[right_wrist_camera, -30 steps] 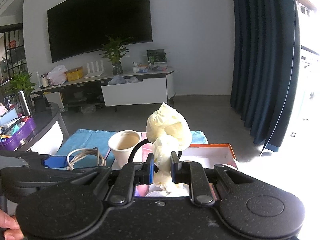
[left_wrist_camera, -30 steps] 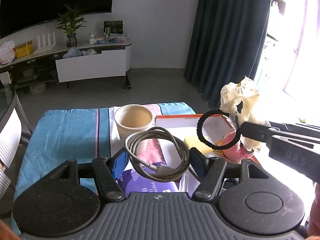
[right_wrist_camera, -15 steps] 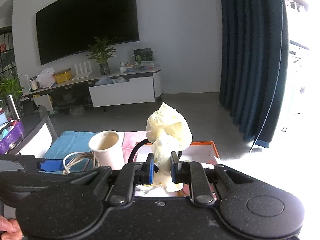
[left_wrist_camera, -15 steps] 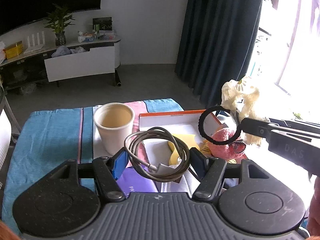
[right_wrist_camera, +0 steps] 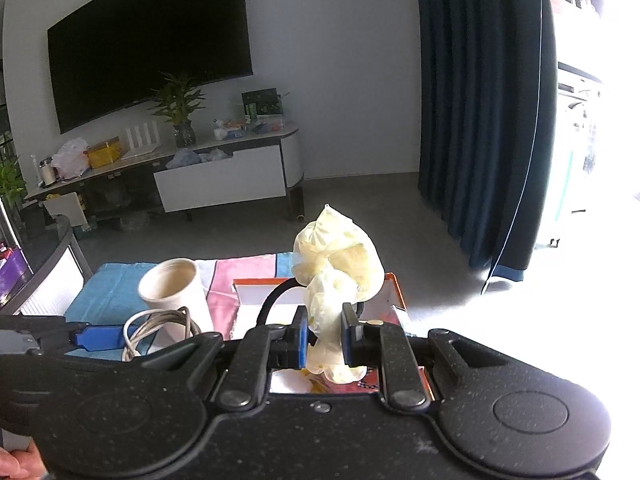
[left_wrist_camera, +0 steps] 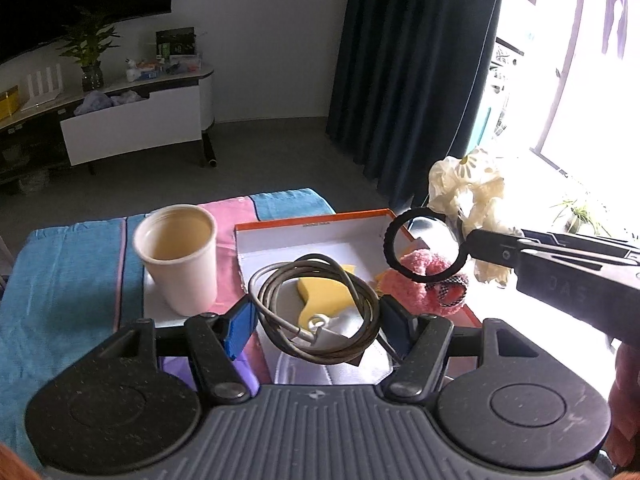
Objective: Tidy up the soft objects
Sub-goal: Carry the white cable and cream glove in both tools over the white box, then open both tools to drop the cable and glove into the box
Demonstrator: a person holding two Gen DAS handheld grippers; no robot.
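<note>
the left gripper (left_wrist_camera: 316, 326) is clamped across a coiled grey cable (left_wrist_camera: 316, 312); the right gripper (right_wrist_camera: 324, 336) pinches a crumpled cream plastic bag (right_wrist_camera: 336, 260), both above the orange-rimmed white box (left_wrist_camera: 312, 240), likely for dropping in.

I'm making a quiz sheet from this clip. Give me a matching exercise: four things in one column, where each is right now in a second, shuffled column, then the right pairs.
Things:
1. coiled grey cable
2. pale yellow cloth
3. pink fuzzy toy
4. paper cup

Places:
A. lying in the orange-rimmed box
B. standing upright on the striped cloth, left of the box
C. held between the left gripper's pads
D. pinched in the right gripper

Pairs: 1-C, 2-D, 3-A, 4-B
</note>
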